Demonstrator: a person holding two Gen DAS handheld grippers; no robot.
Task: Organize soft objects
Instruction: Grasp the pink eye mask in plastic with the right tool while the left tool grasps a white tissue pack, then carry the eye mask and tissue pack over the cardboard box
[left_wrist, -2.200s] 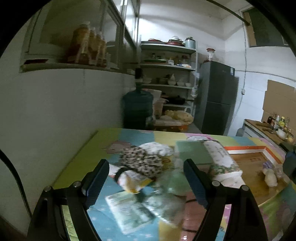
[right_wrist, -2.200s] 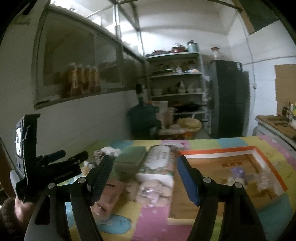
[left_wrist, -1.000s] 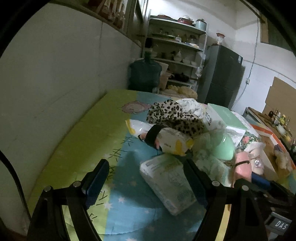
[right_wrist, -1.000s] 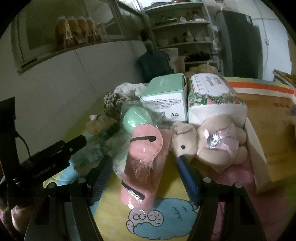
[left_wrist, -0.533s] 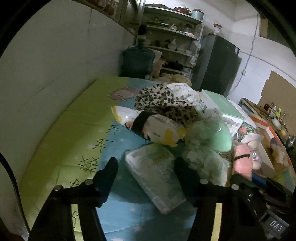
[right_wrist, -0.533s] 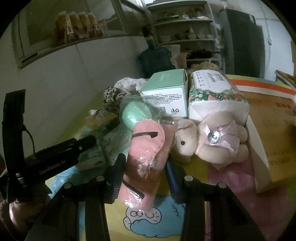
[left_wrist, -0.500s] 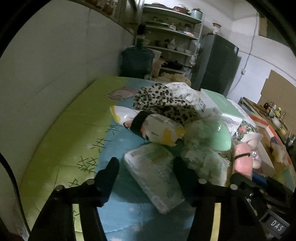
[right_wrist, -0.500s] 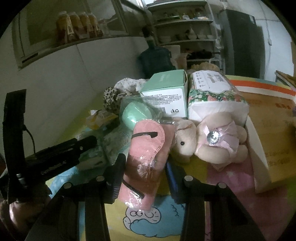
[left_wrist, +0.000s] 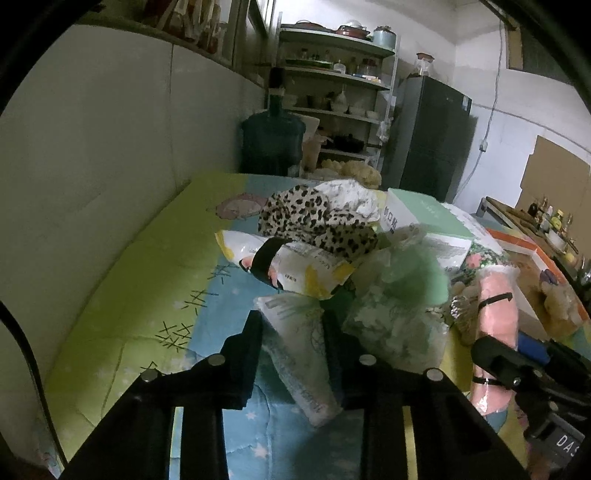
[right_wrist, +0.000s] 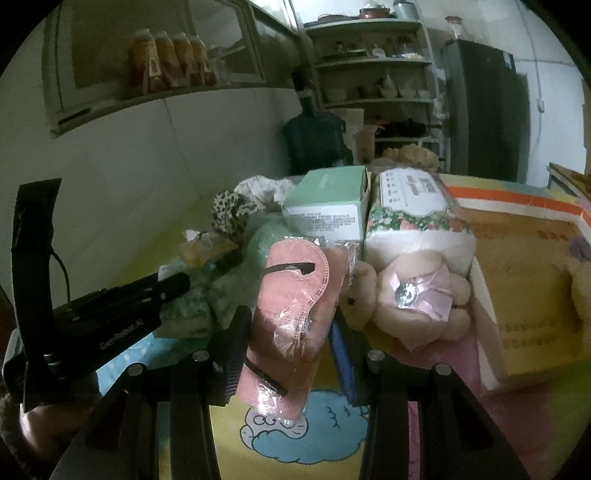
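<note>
Both pairs of jaws, wide apart a second ago, have drawn in around packs from the pile. Low in the left wrist view, the left hand-held gripper (left_wrist: 293, 332) has its jaws closing on a pale green tissue pack (left_wrist: 299, 347), whose sides bulge between the fingers (left_wrist: 247, 350); the pack lies on the blue part of the play mat (left_wrist: 129, 280) covering the tabletop. Low in the right wrist view, the right hand-held gripper (right_wrist: 291, 339) is clamped on a pink mask pack (right_wrist: 291, 317), its plastic wrap creased between the two fingers (right_wrist: 232, 354).

Above the tissue pack, at the centre of the left view, lie a white and yellow pouch (left_wrist: 291, 266) with a black band round it, a leopard-print cloth (left_wrist: 314, 221) and a green ball in plastic (left_wrist: 410, 280). Right of the mask pack in the right view sits a beige plush bear (right_wrist: 410, 295), touching a floral tissue pack (right_wrist: 413, 214) behind it. A mint box (right_wrist: 328, 203) stands just left of that pack. At the right edge is a cardboard box (right_wrist: 524, 280) with an orange-striped rim.
</note>
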